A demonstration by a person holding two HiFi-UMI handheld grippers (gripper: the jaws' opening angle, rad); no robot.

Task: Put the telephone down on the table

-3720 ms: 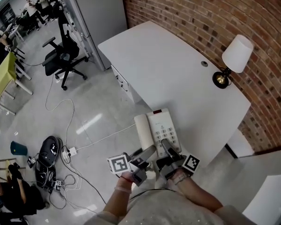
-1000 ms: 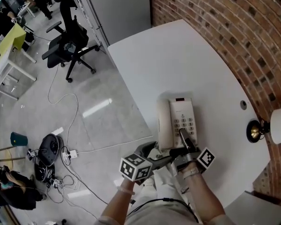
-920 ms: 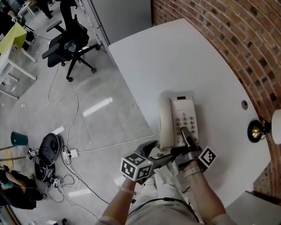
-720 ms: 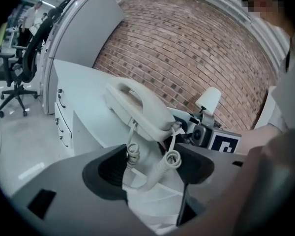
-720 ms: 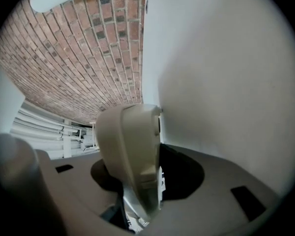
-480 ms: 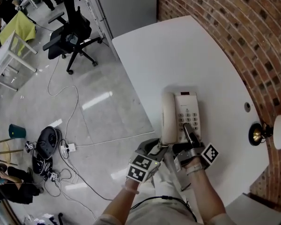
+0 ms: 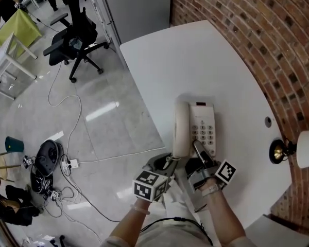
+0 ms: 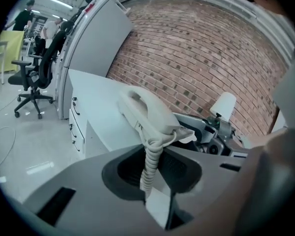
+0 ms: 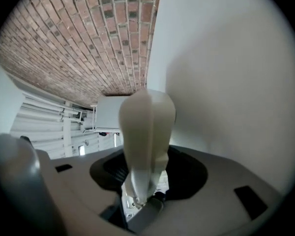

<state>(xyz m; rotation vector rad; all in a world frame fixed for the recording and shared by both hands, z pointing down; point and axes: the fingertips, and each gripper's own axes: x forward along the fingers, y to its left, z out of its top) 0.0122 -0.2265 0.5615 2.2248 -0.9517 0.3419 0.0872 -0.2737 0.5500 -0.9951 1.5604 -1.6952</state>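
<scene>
The cream telephone (image 7: 203, 122) lies on the white table (image 7: 195, 60) close to its near left edge, with the handset (image 7: 181, 130) in its cradle. My left gripper (image 7: 167, 164) is at the phone's near left corner. Its jaws have just been closing, and in the left gripper view (image 8: 156, 178) the coiled cord (image 8: 150, 156) runs down between them, below the handset (image 8: 145, 112). My right gripper (image 7: 200, 156) is shut on the phone's near end, one finger (image 7: 198, 149) lying across the keypad. The right gripper view (image 9: 145, 181) shows the cream telephone (image 9: 147, 132) between the jaws.
A table lamp (image 7: 304, 148) stands at the table's right by the brick wall (image 7: 257, 30), with a cable hole (image 7: 268, 121) near it. A black office chair (image 7: 72, 35) and a bag with cables (image 7: 46, 156) are on the floor at the left. Drawers (image 8: 81, 127) hang under the table.
The telephone was held out in front of the table in the earliest frame and now rests on the tabletop. My left gripper has drawn in to the phone's near left corner.
</scene>
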